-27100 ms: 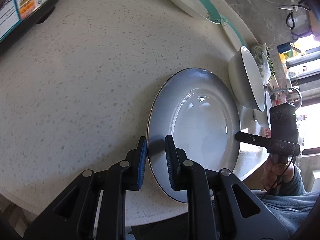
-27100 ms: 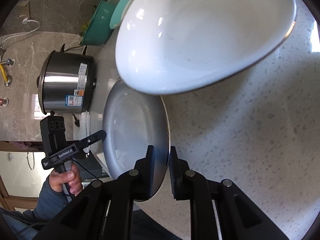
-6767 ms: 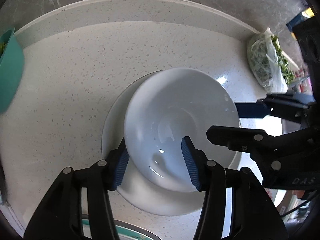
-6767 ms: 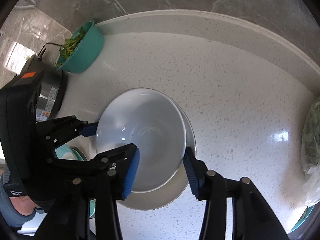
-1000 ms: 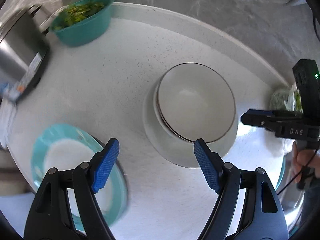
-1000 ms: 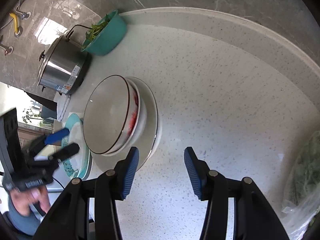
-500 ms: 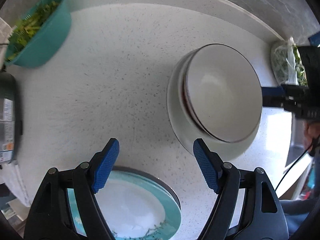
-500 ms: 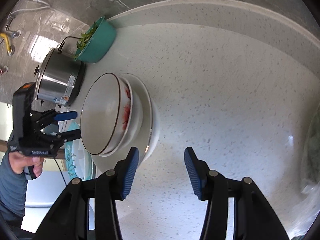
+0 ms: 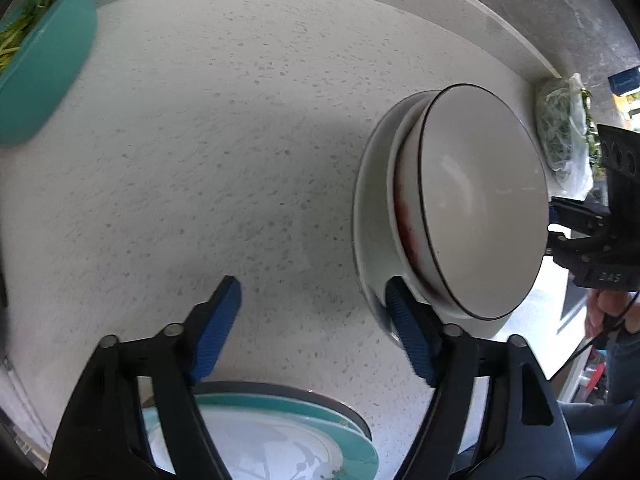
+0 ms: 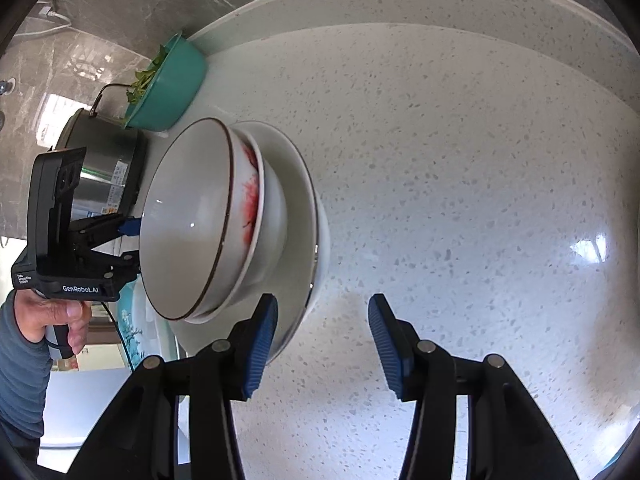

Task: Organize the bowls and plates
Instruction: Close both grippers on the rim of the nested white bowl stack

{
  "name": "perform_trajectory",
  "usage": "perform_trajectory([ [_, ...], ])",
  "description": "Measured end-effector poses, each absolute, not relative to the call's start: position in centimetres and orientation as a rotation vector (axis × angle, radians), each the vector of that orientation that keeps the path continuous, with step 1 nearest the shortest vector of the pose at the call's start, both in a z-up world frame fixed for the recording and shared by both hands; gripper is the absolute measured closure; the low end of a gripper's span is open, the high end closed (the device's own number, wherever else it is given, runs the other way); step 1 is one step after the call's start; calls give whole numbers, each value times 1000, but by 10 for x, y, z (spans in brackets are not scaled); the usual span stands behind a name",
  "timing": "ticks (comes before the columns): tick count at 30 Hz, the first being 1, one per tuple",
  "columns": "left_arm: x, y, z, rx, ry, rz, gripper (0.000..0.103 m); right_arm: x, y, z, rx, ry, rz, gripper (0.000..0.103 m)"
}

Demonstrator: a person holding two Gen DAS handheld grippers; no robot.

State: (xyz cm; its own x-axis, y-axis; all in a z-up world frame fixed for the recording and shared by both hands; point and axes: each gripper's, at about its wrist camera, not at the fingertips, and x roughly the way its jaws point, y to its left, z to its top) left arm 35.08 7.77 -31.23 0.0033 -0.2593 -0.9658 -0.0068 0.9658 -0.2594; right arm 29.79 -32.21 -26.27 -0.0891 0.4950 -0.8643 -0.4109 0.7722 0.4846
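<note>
- We see the speckled countertop (image 10: 460, 184) spreading wide and bare beyond the bowl stack (image 10: 224, 220); its raised back edge curves behind.
- Only our left view shows the teal-rimmed plates (image 9: 280, 436), lying nearer us than the stack.
- Only our right view shows the steel cooker (image 10: 104, 160) behind the stack.
- The stack sits mouth-up on the counter.
- Our left gripper (image 9: 312, 328) gapes empty beside the stack; our right gripper (image 10: 322, 344) gapes empty too.

left gripper (image 9: 312, 328) swinging nearer the stacked bowls (image 9: 472, 216) | teal plate (image 9: 280, 436) sliding under it | right gripper (image 10: 320, 344) closing in alongside
</note>
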Motion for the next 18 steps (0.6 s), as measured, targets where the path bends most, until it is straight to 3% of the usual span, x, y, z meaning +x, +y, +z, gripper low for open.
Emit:
perform_trajectory([
  [6, 356, 52, -315, -180, 1532, -287, 67, 294, -315, -272, 93, 1486, 719, 51],
  [10, 358, 45, -318, -162, 1532, -310, 72, 292, -313, -275, 113, 1473, 705, 55],
  [15, 360, 50, -326, -208, 1514, -323, 73, 292, -307, -278, 122, 1471, 711, 76],
  [18, 359, 54, -324, -219, 1508, -348, 85, 291, -301, -276, 106, 1460, 713, 78],
])
